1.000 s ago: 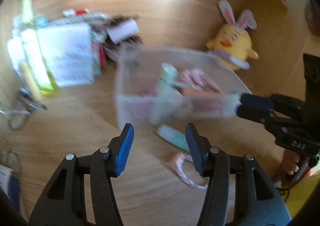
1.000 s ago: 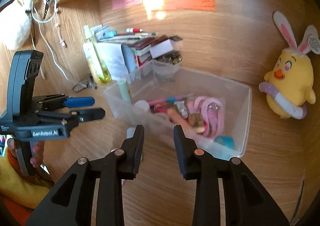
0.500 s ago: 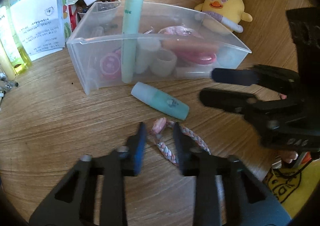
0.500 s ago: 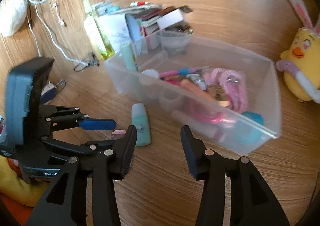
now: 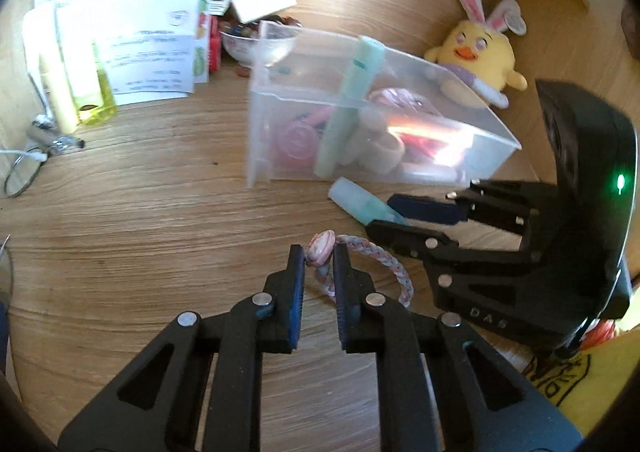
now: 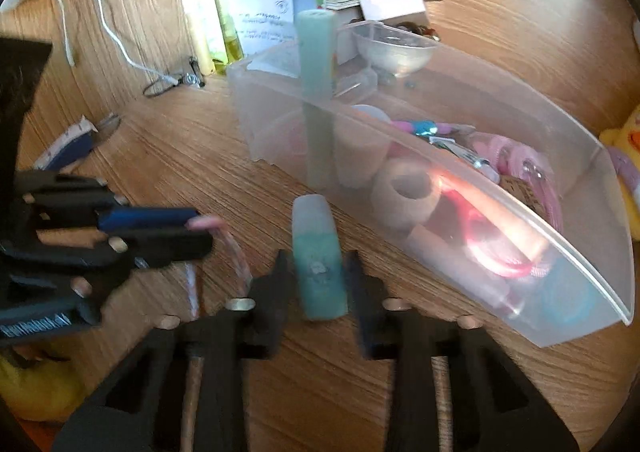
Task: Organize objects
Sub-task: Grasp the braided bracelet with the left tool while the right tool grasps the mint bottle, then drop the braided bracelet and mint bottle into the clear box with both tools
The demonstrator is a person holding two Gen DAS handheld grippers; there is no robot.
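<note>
My left gripper [image 5: 319, 256] is shut on the pink bead of a braided pink-and-blue hair band [image 5: 384, 260], which lies looped on the wooden desk. Just to its right lies a small teal bottle [image 5: 362, 203]. My right gripper [image 6: 318, 280] straddles the teal bottle [image 6: 319, 272]; its jaws are closing and the pads meet the bottle's sides. Seen from the right wrist, the left gripper [image 6: 202, 230] and the blurred hair band [image 6: 236, 248] are at the left. Behind both stands a clear plastic bin [image 5: 264, 131] holding several small items and a tall mint tube [image 5: 352, 103].
A yellow plush chick [image 5: 480, 55] sits behind the bin's right end. Papers, booklets and yellow bottles [image 5: 88, 91] stand at the back left, with a small clear bowl [image 6: 394, 47] next to them. A white cable [image 6: 108, 31] and spectacles [image 5: 20, 175] lie at the left.
My left gripper dropped to the hair band and went from wide open to shut on its bead. The right gripper came down over the teal bottle and narrowed around it.
</note>
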